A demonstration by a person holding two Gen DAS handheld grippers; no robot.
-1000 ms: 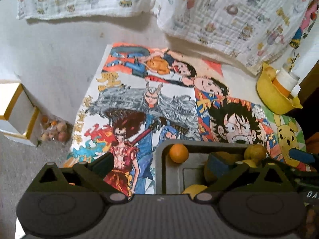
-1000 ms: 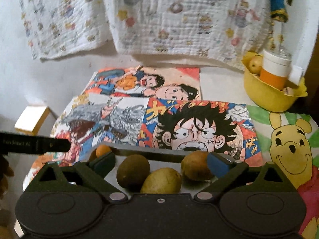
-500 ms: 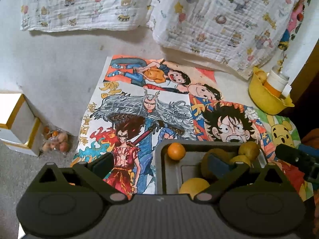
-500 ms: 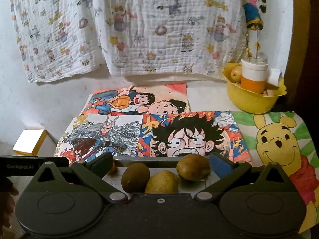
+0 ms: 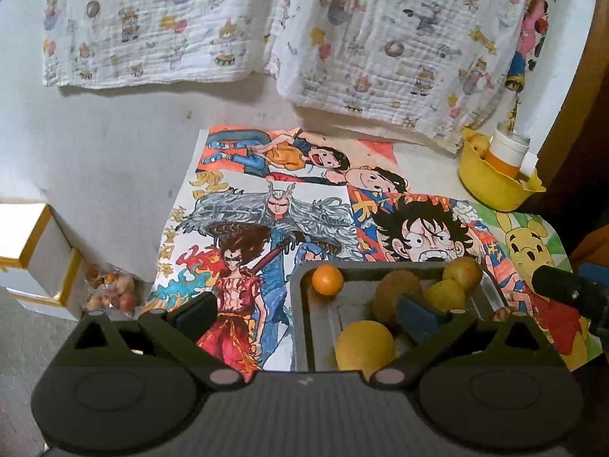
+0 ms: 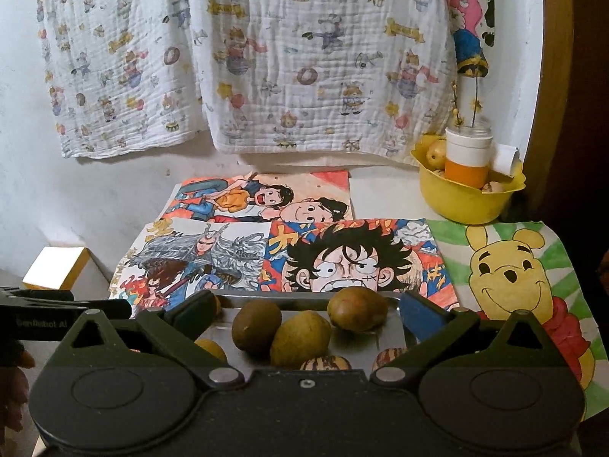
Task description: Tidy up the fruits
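The left gripper point(image 5: 304, 316) hangs with its fingers spread wide and empty, one finger over the drawings, the other above the grey tray point(image 5: 300, 304). The right gripper point(image 6: 304, 314) is likewise spread and holds nothing, just above the tray's near side. In the tray lie a yellow fruit point(image 5: 363, 344) nearest, a brown kiwi point(image 6: 257, 327) touching a greenish fruit point(image 6: 300, 339), and a small orange point(image 5: 327, 280) alone in the far left corner. The tray rests on coloured cartoon drawings point(image 6: 236, 251). Farther back on the right stands a yellow bowl point(image 6: 464, 200) holding a white and orange cup point(image 6: 467, 156). A printed cloth point(image 6: 266, 57) hangs behind.
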